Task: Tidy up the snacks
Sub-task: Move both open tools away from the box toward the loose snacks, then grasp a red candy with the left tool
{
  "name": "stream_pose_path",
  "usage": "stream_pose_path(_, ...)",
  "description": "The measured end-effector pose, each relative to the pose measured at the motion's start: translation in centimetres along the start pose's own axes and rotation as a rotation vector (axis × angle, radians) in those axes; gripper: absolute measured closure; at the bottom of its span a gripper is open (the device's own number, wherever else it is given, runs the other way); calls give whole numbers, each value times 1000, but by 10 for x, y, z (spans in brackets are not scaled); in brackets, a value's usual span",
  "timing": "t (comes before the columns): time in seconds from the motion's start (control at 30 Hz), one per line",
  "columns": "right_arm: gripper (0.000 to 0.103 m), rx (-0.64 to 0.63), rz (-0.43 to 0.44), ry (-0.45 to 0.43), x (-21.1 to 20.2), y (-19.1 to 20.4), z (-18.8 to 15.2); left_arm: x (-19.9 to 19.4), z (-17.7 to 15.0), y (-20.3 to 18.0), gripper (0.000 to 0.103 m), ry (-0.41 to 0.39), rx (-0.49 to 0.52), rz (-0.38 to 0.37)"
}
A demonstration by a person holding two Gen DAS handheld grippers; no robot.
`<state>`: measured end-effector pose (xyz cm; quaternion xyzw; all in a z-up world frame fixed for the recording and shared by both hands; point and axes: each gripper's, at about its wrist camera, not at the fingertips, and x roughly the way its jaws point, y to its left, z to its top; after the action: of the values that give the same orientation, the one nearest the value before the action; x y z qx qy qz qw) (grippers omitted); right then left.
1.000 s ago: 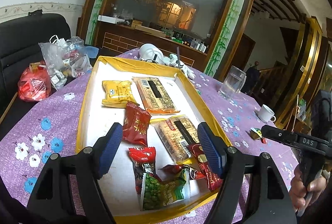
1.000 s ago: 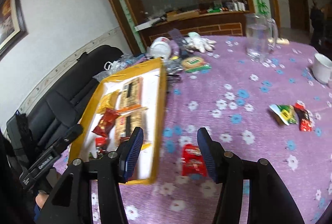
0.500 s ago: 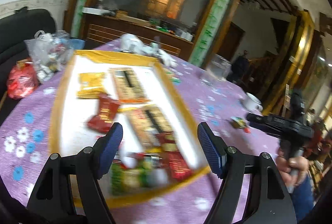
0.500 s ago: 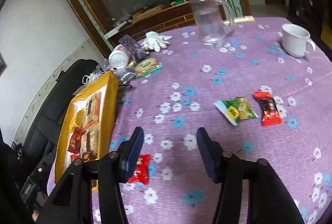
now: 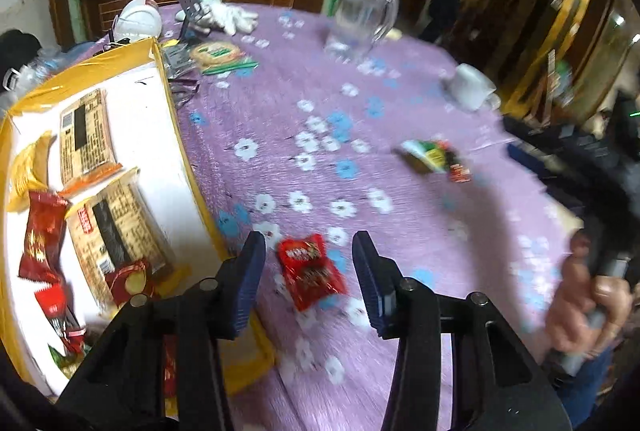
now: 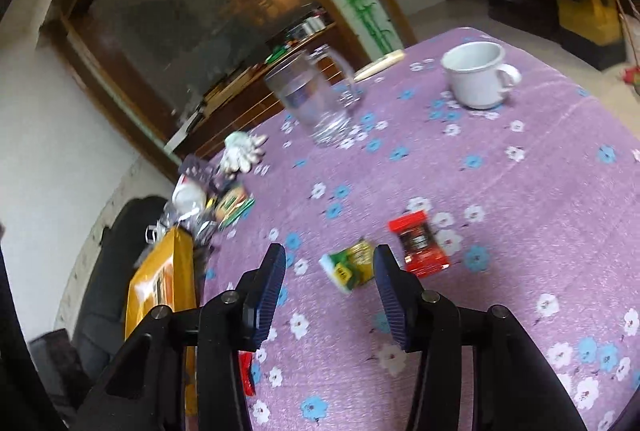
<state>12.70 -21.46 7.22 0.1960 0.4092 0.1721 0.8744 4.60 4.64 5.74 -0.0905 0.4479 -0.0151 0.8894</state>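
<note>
Most of the snacks already lie in the yellow-rimmed tray at the left of the tabletop: two long cracker packs, a yellow packet, several red wrappers and a green packet near its front corner. By this showing the sorting is well advanced, with three loose pieces left on the purple flowered cloth. The nearest is a red snack packet, flat and crinkled, lying just outside the tray's right edge; the left gripper hangs above it with its fingers spread wide and empty, the packet framed between them. Farther out, well apart from the tray, a green packet and a red candy bar lie just beside each other; the right gripper points at the green one, fingers likewise wide apart and holding nothing. The green packet is small, glossy and slightly tilted, with a yellow patch on its face; its print is too blurred to read. A glass pitcher and a white mug stand beyond, clear of both approaches.
</note>
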Motion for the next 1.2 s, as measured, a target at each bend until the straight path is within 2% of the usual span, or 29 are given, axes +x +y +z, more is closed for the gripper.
stream_pose_path(0.17,54,67,24,21,3,-16,5,27,3,-13,64,79,32,50)
stream_pose_path(0.23,54,73,34,32,5,-17,5,36,1,-20,70,97,57,70)
stream_pose_path(0.33,54,69,40,30,4,-15,5,38,-4,-31,72,117,95,56)
stream_pose_path(0.37,54,69,42,26,3,-15,5,38,-7,-36,74,131,104,5)
stream_pose_path(0.4,54,71,45,22,1,-15,5,39,-10,-40,75,196,82,-159)
stream_pose_path(0.43,54,72,47,20,1,-14,5,39,-12,-42,75,230,62,-253)
stream_pose_path(0.47,54,73,47,17,0,-14,6,36,-14,-45,75,234,51,-311)
stream_pose_path(0.5,54,75,46,14,-1,-15,6,29,-13,-48,75,198,67,-305)
stream_pose_path(0.57,54,78,44,11,-1,-16,6,15,-9,-47,74,115,104,-218)
stream_pose_path(0.63,54,79,36,10,0,-17,7,9,-5,-34,74,90,65,-172)
stream_pose_path(0.8,54,72,34,30,6,-15,5,17,4,-8,73,74,9,-19)
stream_pose_path(0.9,54,64,31,27,6,-13,5,35,3,-7,73,130,4,-33)
stream_pose_path(0.97,54,62,30,25,5,-13,4,41,0,-17,73,132,47,23)
stream_pose_path(1.0,54,63,31,26,5,-13,4,42,-2,-23,65,138,68,18)
stream_pose_path(1.03,54,64,30,26,5,-13,4,39,-3,-26,64,141,71,-26)
stream_pose_path(1.07,54,66,29,26,5,-13,4,35,-4,-28,64,150,67,-103)
stream_pose_path(1.1,54,67,31,27,4,-13,4,32,-5,-31,64,182,52,-217)
stream_pose_path(1.13,54,68,35,27,4,-13,4,27,-6,-34,64,182,50,-273)
stream_pose_path(1.2,54,67,35,25,3,-13,4,18,-3,-40,64,118,97,-217)
